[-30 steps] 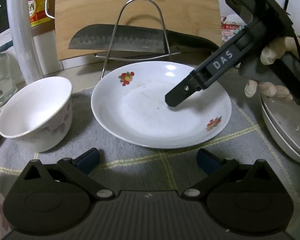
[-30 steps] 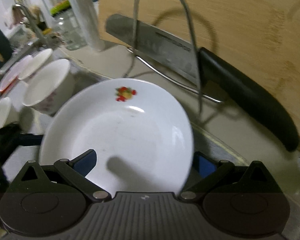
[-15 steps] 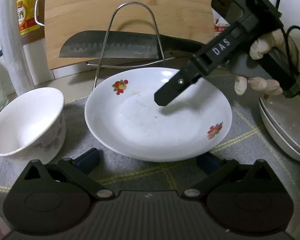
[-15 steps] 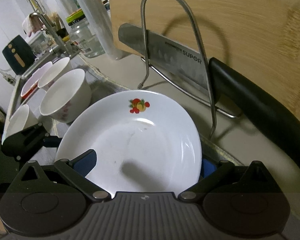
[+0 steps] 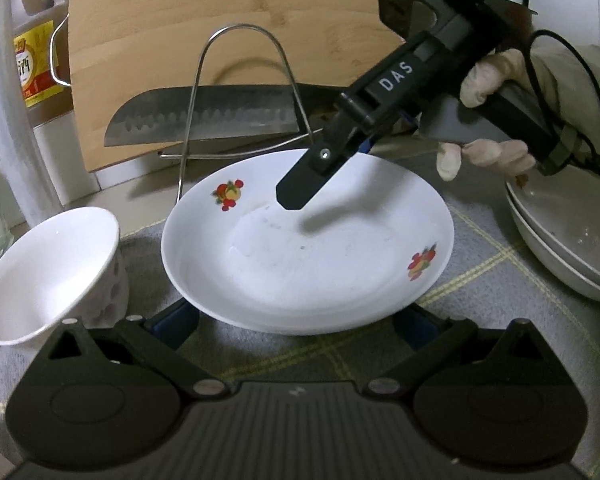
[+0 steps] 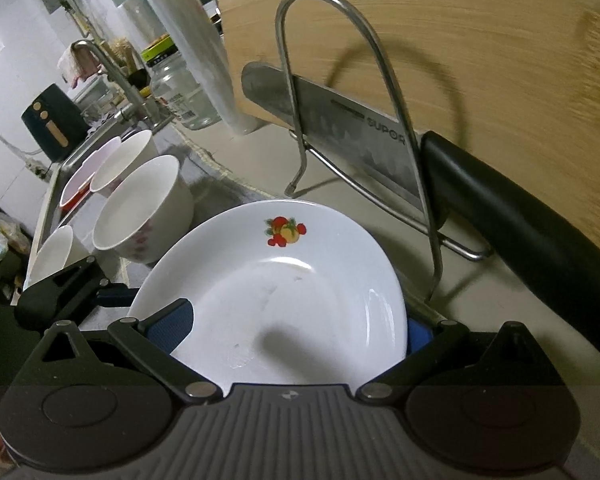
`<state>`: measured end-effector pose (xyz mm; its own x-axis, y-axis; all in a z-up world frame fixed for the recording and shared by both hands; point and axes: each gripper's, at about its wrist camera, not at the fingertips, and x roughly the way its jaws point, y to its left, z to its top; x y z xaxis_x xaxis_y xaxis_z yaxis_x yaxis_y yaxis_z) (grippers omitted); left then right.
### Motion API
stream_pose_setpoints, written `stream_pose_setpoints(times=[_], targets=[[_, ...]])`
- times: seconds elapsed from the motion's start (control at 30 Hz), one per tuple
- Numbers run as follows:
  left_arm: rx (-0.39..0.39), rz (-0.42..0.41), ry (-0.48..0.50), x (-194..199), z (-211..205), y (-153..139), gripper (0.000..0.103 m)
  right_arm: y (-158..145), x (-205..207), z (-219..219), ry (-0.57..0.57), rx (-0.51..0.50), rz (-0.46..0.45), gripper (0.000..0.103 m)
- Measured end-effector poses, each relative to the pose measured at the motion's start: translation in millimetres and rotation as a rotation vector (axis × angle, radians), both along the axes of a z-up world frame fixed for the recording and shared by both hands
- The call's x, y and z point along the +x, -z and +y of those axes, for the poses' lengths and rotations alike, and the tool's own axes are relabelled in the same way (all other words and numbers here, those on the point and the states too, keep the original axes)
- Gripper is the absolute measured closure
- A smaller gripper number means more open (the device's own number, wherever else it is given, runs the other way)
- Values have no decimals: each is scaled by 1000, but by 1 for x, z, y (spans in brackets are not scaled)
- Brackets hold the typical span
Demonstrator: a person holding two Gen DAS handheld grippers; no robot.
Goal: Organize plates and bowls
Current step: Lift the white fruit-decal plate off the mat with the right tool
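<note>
The right gripper (image 6: 296, 328) was wide open around the plate's (image 6: 276, 288) far rim. The plate sat on the cloth (image 5: 480, 248) near the table's back edge. The left gripper (image 5: 296, 320), open too, waited. Next, I think, squeeze and lift.

the left wrist view looked low across the mat from the near rim of the plate (image 5: 308, 248), facing the cutting board (image 5: 220, 40). the right wrist view looked down over the same plate (image 6: 268, 292) from its right, close in, sharing the knife (image 6: 340, 136).
</note>
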<state>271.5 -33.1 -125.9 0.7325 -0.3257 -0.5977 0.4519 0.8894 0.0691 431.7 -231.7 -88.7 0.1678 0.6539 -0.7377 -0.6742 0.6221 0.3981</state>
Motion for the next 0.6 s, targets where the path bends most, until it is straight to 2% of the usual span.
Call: stream_pose_setpoints(times=[0.43, 0.6], targets=[[4, 2, 17, 2, 2, 0, 0, -2, 1, -3, -13, -5, 24, 0], [9, 7, 22, -1, 3, 0, 0, -4, -1, -5, -6, -1, 59, 0]])
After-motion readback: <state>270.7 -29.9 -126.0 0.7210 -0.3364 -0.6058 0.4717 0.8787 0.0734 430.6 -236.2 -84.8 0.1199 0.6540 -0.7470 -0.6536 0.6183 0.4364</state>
